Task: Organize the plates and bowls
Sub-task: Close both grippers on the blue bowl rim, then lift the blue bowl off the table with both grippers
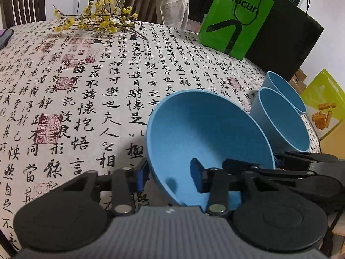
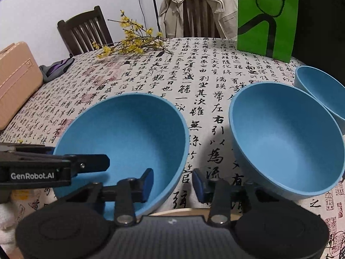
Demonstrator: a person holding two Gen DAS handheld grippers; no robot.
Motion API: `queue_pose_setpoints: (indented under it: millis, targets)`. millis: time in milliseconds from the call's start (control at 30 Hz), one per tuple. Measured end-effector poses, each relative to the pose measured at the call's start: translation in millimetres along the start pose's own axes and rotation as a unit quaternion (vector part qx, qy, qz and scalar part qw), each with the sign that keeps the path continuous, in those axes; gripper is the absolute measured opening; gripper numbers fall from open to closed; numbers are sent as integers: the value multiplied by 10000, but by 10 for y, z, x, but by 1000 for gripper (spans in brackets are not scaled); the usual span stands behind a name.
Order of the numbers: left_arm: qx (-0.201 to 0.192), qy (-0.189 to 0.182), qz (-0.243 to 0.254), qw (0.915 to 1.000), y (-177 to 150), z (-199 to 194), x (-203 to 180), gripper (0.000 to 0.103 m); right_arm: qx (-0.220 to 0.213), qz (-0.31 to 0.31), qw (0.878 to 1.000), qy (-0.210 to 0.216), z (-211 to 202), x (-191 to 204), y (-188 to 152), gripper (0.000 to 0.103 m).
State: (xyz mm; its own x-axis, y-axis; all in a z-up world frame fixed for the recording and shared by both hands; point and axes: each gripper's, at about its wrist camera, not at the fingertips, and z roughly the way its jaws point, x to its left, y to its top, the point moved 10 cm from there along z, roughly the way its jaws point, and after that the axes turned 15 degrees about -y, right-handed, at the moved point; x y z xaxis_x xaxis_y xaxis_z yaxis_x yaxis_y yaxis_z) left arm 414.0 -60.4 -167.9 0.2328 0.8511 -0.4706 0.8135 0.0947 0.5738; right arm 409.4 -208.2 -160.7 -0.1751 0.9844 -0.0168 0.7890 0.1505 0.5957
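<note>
A blue bowl (image 1: 204,133) (image 2: 129,133) stands near the front edge of the table, with a gripper on each side of it. My left gripper (image 1: 168,172) straddles its left wall, one pad outside and one inside. A gap shows at the inner pad, so its jaws are open. My right gripper (image 2: 172,179) straddles the opposite wall the same way, and neither pad visibly presses. The left gripper's inner finger (image 2: 94,163) also shows in the right wrist view. Two more blue bowls (image 2: 286,142) (image 2: 323,90) sit to the right.
The table wears a calligraphy-print cloth (image 1: 86,99) (image 2: 194,75). At the back lie a yellow flowering branch (image 1: 97,19) (image 2: 133,41) and a green paper bag (image 1: 235,21) (image 2: 267,17). A beige case (image 2: 15,82) sits far left. Chairs stand behind the table.
</note>
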Motion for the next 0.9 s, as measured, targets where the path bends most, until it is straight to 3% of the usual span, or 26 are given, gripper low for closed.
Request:
queue_pose_setpoints:
  millis: [133,900]
  targets:
    - [-28,24,-34,10000,16,-2,41,30,-25,-26,10000,33,3,33,5,26]
    - [-112,178,-2,9998,17,-82,8,29,-45,56,10000,0,5,30,5,18]
